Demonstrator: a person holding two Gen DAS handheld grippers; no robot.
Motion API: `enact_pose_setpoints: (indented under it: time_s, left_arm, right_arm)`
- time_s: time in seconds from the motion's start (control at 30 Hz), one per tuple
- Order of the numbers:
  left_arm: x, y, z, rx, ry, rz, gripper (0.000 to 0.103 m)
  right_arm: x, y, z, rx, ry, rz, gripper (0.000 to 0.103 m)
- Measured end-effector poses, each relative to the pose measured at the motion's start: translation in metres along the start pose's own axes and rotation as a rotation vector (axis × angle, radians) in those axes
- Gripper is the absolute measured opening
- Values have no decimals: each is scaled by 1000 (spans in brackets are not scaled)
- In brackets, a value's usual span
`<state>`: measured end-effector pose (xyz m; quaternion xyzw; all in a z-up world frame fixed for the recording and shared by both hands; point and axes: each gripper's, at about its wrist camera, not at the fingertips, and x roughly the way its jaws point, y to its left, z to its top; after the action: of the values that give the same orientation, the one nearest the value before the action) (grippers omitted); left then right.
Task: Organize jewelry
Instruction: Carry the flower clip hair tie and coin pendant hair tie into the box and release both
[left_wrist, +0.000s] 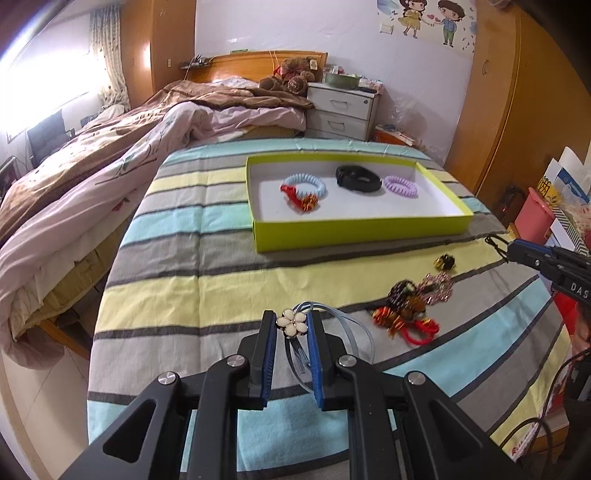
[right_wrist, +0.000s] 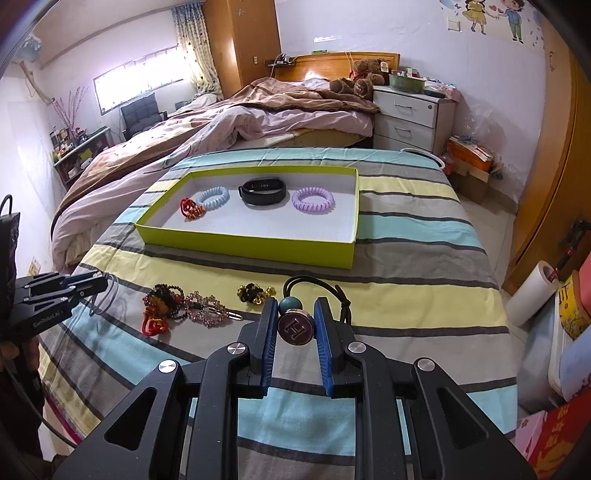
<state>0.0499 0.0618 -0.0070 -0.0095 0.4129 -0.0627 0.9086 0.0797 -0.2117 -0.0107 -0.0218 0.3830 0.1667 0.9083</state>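
Four pieces lie in the box (left_wrist: 362, 230) ahead of each claw, left claw (left_wrist: 291, 325) pinching a flower hairband (left_wrist: 291, 322), right claw (right_wrist: 295, 325) pinching a button hair tie (right_wrist: 295, 328), beads (right_wrist: 173, 302) left beside them.

A shallow lime-green cardboard tray (right_wrist: 255, 246) sits on the striped-cloth worktop (right_wrist: 406, 266); inside, the black wristband (right_wrist: 263, 190) lies between two coiled plastic bracelets; beaded trinkets (right_wrist: 184, 310) lie before it.

Daylight pours from the window (left_wrist: 44, 85) at the upper left of both views, blown out to pure white in the left wrist view and washing out the curtain (left_wrist: 107, 51) beside it. The room is otherwise evenly bright, with only soft, faint shadows on the striped sheet (right_wrist: 406, 258). Fisheye bending curves walls and wardrobes (left_wrist: 517, 110) at the edges, corners vignette to black, and detail turns slightly soft toward the rims.
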Motion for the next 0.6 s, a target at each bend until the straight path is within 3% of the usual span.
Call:
enact_pose_setpoints:
  time_s: [0.27,0.6]
  left_arm:
    - [-3,-8,32,23,-38,-17,17]
    - [28,-24,83,26,-35,-78,17]
  right_arm:
    - [-6,-4,19,6,-35,3,21]
    - [17,-9,60,12,-50,4,21]
